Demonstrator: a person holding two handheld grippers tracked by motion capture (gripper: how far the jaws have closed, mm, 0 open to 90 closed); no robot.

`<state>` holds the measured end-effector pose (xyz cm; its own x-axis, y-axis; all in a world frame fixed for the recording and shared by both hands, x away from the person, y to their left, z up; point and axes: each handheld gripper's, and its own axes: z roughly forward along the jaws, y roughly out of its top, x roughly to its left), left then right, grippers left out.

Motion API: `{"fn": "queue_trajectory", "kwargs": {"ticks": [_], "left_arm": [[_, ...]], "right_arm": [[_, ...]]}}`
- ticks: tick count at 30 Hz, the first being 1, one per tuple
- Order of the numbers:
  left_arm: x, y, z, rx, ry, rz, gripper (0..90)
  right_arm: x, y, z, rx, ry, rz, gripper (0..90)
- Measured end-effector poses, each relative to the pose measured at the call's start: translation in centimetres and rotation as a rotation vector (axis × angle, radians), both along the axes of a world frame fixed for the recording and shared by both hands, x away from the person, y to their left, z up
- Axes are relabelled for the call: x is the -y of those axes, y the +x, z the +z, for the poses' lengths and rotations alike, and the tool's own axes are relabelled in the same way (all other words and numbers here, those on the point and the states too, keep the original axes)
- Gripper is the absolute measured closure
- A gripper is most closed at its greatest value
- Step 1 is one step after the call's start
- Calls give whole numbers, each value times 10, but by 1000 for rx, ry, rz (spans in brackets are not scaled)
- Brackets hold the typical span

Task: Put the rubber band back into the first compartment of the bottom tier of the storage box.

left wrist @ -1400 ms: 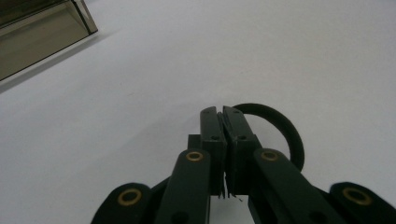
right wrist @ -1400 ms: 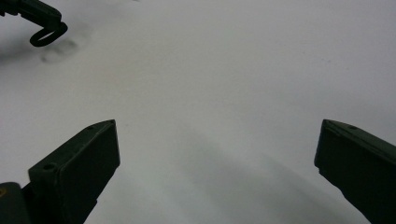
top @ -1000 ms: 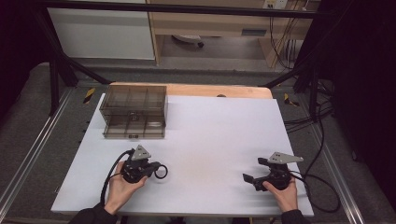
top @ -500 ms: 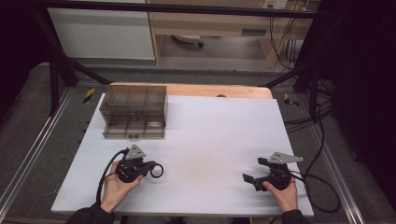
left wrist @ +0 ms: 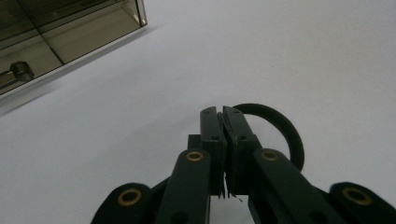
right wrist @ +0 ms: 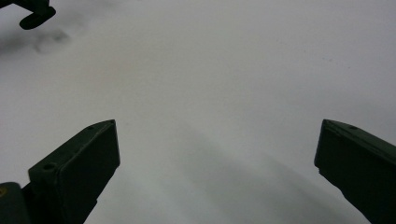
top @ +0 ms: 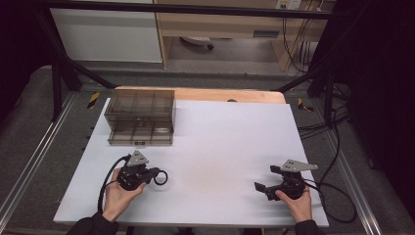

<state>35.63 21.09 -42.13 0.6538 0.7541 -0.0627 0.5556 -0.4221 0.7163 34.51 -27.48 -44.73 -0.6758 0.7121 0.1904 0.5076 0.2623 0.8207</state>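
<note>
My left gripper (top: 152, 174) rests low on the white table (top: 220, 142) at the front left, held in a hand and pointing right. Its jaws are pressed together (left wrist: 223, 116), and a black ring (top: 161, 177) curves out from their tips to the right (left wrist: 285, 135); it looks pinched at its edge. At the front right, a hand holds my right gripper (top: 266, 178) pointing left. Its jaws stand wide apart (right wrist: 217, 154) with only bare table between them.
A smoky see-through compartment box (top: 141, 116) stands at the table's back left, and its corner shows in the left gripper view (left wrist: 56, 37). Black cables (top: 333, 196) loop off the right edge. Metal rails (top: 29, 156) run along both sides.
The left hand has drifted a little to the left, and the black ring went with the gripper's tips. The right hand has stayed put.
</note>
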Motion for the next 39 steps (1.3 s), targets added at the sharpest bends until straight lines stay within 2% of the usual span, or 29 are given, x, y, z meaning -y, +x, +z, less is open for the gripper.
{"fn": "queue_trajectory", "kwargs": {"ticks": [39], "left_arm": [[-33,14,2,22,4,114,869]], "right_arm": [[0,0,0,-6,-1,3,7]]}}
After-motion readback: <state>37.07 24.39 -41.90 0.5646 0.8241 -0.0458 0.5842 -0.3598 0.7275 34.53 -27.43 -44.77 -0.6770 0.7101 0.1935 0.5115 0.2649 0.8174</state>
